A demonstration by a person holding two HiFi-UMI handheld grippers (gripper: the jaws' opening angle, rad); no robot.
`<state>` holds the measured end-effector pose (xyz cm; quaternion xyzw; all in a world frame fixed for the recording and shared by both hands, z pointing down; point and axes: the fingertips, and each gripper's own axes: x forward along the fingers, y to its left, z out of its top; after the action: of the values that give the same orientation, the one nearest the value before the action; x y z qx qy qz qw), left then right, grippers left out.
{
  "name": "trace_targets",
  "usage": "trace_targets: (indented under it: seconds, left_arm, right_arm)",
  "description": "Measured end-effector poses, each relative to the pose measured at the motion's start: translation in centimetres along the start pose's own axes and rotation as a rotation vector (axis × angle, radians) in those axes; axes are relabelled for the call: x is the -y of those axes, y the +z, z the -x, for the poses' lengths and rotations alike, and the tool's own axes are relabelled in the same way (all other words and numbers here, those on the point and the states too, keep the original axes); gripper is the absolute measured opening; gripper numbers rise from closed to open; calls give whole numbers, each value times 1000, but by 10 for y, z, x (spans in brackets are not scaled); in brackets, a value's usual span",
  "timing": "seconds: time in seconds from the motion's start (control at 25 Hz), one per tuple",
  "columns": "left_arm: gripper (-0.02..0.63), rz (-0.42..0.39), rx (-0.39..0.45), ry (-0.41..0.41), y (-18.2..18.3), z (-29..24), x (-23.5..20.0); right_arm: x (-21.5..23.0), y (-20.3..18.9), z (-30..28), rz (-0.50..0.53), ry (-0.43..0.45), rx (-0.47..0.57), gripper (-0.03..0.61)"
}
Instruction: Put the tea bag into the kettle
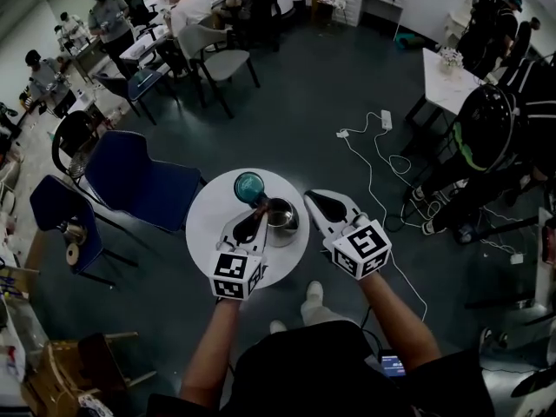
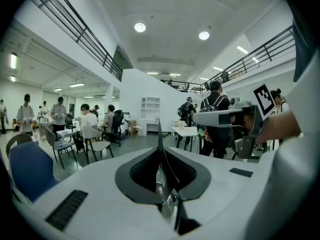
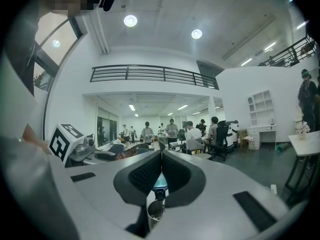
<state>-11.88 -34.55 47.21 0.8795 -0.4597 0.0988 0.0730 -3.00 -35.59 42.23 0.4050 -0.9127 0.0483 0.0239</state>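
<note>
The shiny round metal kettle (image 1: 284,221) stands on the small round white table (image 1: 208,224), touching a blue-green glass cup (image 1: 249,185). The left gripper (image 1: 258,217) hangs over the kettle's rim and hides part of it. Its jaws are pressed together. A tea bag may be pinched there, but I cannot make one out. The right gripper (image 1: 311,197), just beside the kettle, is squeezed closed too.

Blue chairs (image 1: 143,185) stand on a dark grey floor (image 1: 295,129)

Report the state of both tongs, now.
Left tongs: closed; nothing clearly pinched between them.
Right tongs: closed, empty.
</note>
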Motion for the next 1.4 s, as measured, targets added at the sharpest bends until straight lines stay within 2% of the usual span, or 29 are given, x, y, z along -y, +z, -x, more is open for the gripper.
trace_targets:
  seconds: [0.2, 0.44, 0.8, 1.24, 1.4]
  left_arm:
    - [37, -45, -56, -15, -6, -32, 0]
    - [37, -61, -122, -22, -25, -64, -3]
    - [37, -115, -263, -31, -66, -104, -13]
    - [37, -164, -393, -49, -107, -133, -18]
    - [37, -220, -436, -68, -117, -137, -16]
  right_arm:
    - [24, -2, -1, -5, -10, -5, 18]
    - [49, -12, -4, -4, -13, -19, 18]
    - [82, -27, -19, -23, -18, -36, 20]
    - [113, -49, -30, -45, -31, -61, 20]
    - [116, -52, -32, -49, -32, -67, 18]
